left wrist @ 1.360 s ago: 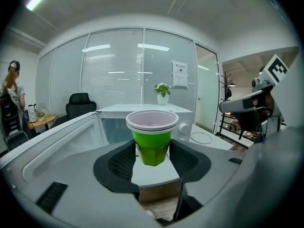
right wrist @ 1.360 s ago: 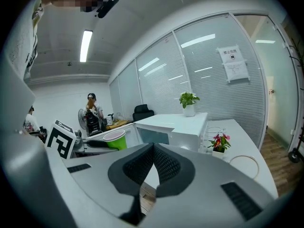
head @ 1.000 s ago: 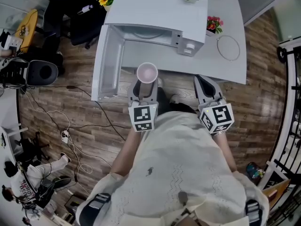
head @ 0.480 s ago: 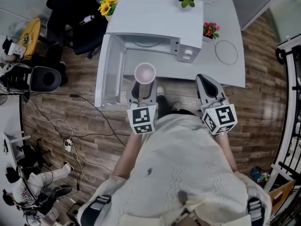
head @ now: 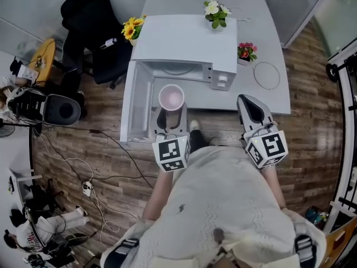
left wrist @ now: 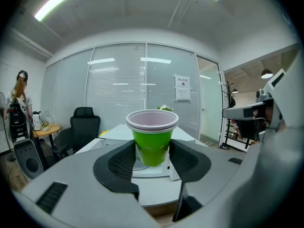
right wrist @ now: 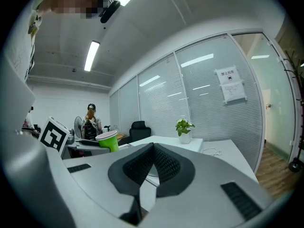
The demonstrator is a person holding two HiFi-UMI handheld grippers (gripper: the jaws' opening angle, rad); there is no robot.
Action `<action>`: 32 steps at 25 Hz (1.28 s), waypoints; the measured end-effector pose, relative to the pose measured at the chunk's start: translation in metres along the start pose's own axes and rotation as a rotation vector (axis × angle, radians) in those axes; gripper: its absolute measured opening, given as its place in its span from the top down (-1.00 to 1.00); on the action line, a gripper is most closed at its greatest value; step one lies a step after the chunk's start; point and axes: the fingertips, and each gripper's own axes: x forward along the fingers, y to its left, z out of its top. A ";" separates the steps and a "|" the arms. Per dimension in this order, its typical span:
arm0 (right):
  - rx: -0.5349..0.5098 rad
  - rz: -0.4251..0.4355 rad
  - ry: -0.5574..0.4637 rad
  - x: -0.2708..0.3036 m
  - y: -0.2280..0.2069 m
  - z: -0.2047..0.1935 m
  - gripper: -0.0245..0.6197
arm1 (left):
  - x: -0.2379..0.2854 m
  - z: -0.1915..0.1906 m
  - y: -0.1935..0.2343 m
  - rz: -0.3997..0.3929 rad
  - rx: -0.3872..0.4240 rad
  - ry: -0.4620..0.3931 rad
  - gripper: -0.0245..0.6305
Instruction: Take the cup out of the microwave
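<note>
A green cup with a white rim and pale pink inside stands upright between the black pads of my left gripper, which is shut on its lower half. In the head view the cup hangs in front of the open white microwave, above the table's front edge, with the left gripper below it. My right gripper is shut with nothing in it, to the right of the microwave. In the right gripper view its pads meet, and the cup shows at the left.
The microwave door hangs open to the left. On the white table stand a sunflower pot, a white-flowered plant, a red flower pot and a ring-shaped coaster. A black chair and cables lie to the left.
Both grippers have risen with the cup still held in the left one. In the head view the table and microwave have slid down and the whole table top now shows.
</note>
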 end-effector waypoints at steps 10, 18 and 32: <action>-0.021 -0.002 -0.049 -0.003 -0.002 0.021 0.90 | -0.012 0.004 0.009 0.031 0.008 0.004 0.18; -0.019 0.013 -0.043 -0.005 0.003 0.019 0.90 | -0.011 0.005 0.000 0.015 0.012 0.000 0.18; -0.022 0.001 -0.030 -0.009 -0.001 0.011 0.90 | -0.007 -0.005 -0.014 -0.025 0.016 0.015 0.18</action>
